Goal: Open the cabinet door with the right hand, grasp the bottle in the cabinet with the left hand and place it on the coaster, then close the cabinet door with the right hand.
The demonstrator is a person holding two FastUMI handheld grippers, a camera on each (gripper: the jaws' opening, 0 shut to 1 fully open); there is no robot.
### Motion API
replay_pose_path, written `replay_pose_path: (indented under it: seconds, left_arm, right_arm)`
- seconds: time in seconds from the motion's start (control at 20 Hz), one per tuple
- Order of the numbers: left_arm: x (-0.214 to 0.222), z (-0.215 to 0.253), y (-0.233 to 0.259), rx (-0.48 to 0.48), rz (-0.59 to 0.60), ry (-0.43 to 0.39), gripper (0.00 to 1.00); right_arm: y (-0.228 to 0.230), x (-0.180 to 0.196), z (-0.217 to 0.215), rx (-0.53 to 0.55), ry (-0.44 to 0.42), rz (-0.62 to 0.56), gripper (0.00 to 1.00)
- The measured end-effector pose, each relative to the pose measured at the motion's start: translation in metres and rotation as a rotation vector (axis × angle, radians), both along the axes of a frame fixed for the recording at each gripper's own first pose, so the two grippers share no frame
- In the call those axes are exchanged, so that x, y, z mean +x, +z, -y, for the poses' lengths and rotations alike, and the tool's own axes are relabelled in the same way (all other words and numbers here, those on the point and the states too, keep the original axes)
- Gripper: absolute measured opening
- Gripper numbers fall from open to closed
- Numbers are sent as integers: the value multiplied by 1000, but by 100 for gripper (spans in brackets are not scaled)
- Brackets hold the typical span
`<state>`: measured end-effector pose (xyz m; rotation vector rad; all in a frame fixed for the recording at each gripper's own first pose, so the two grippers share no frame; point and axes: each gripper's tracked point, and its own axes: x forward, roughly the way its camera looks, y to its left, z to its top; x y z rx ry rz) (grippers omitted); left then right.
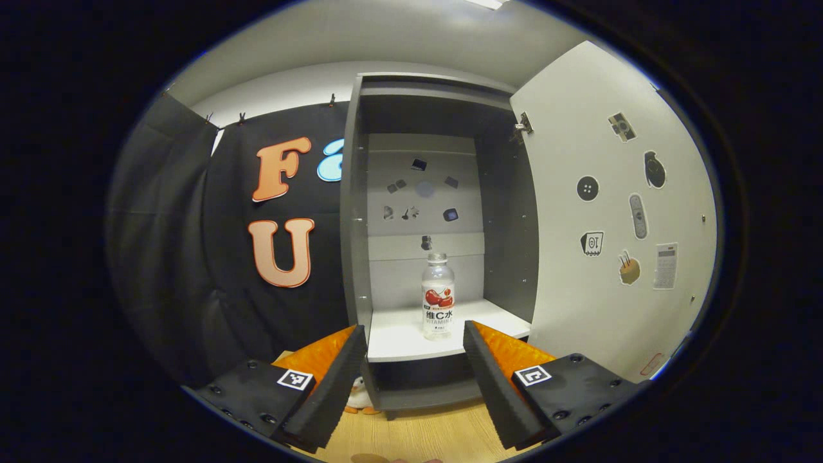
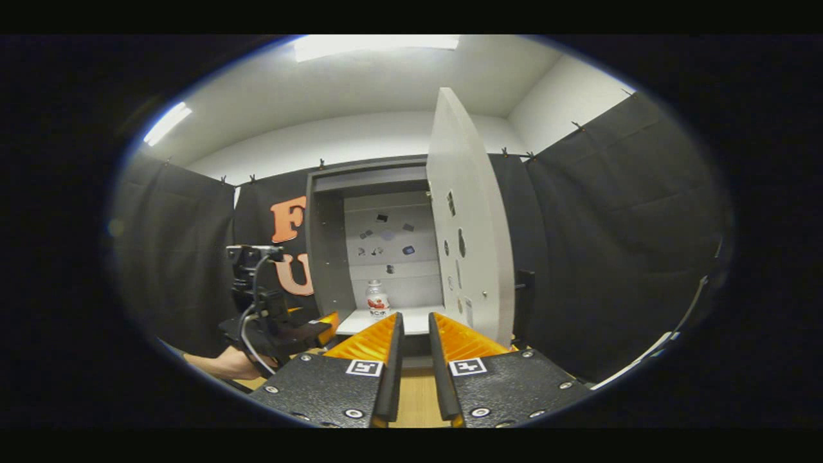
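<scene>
The grey cabinet [image 1: 357,212] stands with its door [image 1: 617,212] swung wide to the right. A clear bottle [image 1: 438,296] with a red-and-white label stands upright on the white shelf [image 1: 398,337], near its front. My left gripper [image 1: 415,331] is open just short of the shelf edge, a little below the bottle and touching nothing. In the right gripper view the bottle [image 2: 377,300] is small inside the cabinet [image 2: 325,244], and the door [image 2: 472,244] is seen nearly edge-on. My right gripper [image 2: 415,318] sits back from the cabinet with a narrow gap between its fingers, holding nothing.
A wooden tabletop [image 1: 418,431] lies under the cabinet. A small white and orange toy [image 1: 357,392] sits by the cabinet's base. In the right gripper view a hand [image 2: 225,363] holds the left gripper [image 2: 308,331] at the cabinet's lower left. Black cloth walls surround the booth.
</scene>
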<state>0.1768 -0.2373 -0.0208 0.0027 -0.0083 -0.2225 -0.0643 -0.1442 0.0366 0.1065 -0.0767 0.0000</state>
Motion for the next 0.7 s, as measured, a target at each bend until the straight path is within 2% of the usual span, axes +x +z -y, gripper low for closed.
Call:
replay_pose_path:
  seconds: [0.15, 0.2, 0.25, 0.3, 0.35, 0.45, 0.5, 0.55, 0.7]
  left_arm:
    - [37, 22, -3, 11, 26, -29, 96]
    - [48, 29, -5, 14, 26, -39, 98]
    - [59, 34, -8, 13, 25, -46, 98]
    - [70, 40, -10, 10, 23, -53, 98]
    - [80, 44, -13, 6, 20, -61, 96]
    - [101, 52, -20, 1, 13, -74, 98]
    - [111, 55, -24, 2, 7, -77, 98]
    - [124, 58, -28, 3, 3, -75, 98]
    - [150, 67, -36, 5, -9, -86, 96]
  right_arm:
    - [-3, 24, 7, -3, -38, -22, 24]
    - [-5, 31, 7, 1, -49, -28, 24]
    - [-7, 38, 7, 9, -58, -36, 29]
    - [-8, 44, 7, 17, -66, -38, 24]
    - [-9, 49, 7, 21, -75, -39, 24]
    - [-14, 61, 8, 17, -93, -54, 23]
    - [-17, 67, 8, 11, -102, -64, 19]
    - [-23, 70, 2, 5, -105, -73, 24]
    - [-23, 84, 3, -4, -117, -92, 24]
